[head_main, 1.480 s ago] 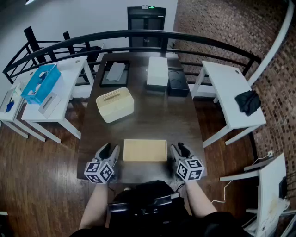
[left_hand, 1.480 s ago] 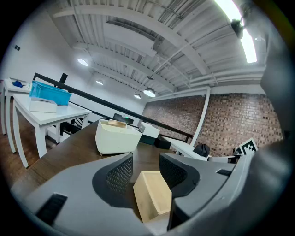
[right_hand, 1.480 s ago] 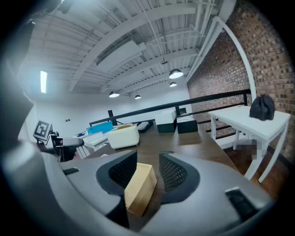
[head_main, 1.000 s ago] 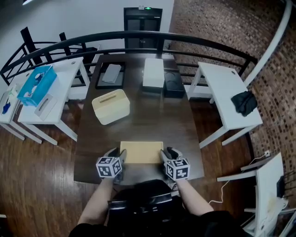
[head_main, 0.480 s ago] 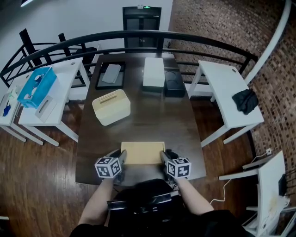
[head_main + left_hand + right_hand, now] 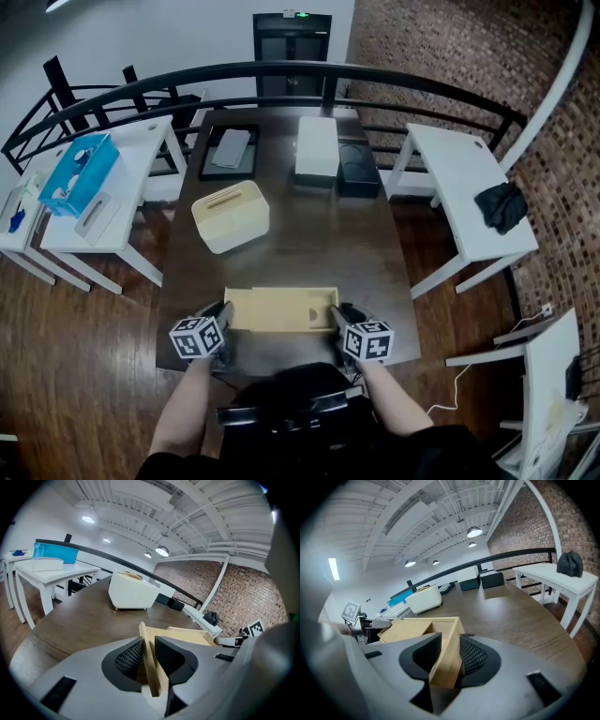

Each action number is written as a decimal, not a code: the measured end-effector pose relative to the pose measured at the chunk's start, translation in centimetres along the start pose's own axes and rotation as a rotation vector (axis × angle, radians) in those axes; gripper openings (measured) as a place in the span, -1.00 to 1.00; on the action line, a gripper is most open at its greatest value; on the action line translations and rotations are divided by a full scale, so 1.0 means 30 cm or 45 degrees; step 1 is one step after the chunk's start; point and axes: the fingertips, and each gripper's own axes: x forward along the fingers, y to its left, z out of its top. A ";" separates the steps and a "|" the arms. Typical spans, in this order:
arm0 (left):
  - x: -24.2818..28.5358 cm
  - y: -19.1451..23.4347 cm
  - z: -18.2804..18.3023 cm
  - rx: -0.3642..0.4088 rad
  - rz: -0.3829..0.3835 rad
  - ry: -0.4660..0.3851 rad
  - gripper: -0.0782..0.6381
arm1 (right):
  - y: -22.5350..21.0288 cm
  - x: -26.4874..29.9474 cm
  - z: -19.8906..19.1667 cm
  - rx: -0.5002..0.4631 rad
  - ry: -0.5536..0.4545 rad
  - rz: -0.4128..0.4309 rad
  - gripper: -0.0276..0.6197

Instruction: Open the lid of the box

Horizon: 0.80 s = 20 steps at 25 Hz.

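Dark wooden bench point(image 6: 309, 253) under a curved black rail in the head view, with one pale wooden box point(image 6: 323, 302) at its near edge and one flat lid point(image 6: 267, 312) on top, drawn partway out to the left, a strip of the hollow bared at the right end. Two grippers at work: left gripper point(image 6: 223, 317) at the lid's left end, right gripper point(image 6: 338, 317) at the box's right end. Farther back, well apart from the box: one cream case point(image 6: 231, 216) with a slot on top, one white carton point(image 6: 317, 145), one black carton point(image 6: 358, 171), one black tray point(image 6: 230, 150). From the left gripper view: fingers point(image 6: 127, 658) just closed in, now pinching the thin edge of the lid, edge-on between the pads. From the right gripper view: fingers point(image 6: 476, 656) likewise just drawn closer, clamped on the box's end wall, the open hollow just beyond. Step in hand, by the look of it: sliding the lid out. Best done by keeping the right grip still as an anchor and pulling the lid straight along its grooves, level and without twist, to avoid jamming the thin board or losing it from the pads; no lifting of the box off the bench.
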 end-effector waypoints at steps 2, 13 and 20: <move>-0.017 0.036 0.014 0.012 0.020 -0.006 -0.56 | -0.008 0.000 -0.003 0.011 -0.005 -0.011 -0.53; -0.066 0.143 0.046 -0.013 0.071 -0.036 -0.65 | -0.013 0.003 -0.010 0.019 -0.005 -0.011 -0.53; -0.130 0.284 0.081 -0.106 0.166 -0.090 -0.67 | 0.000 -0.001 0.000 0.038 -0.018 -0.001 -0.52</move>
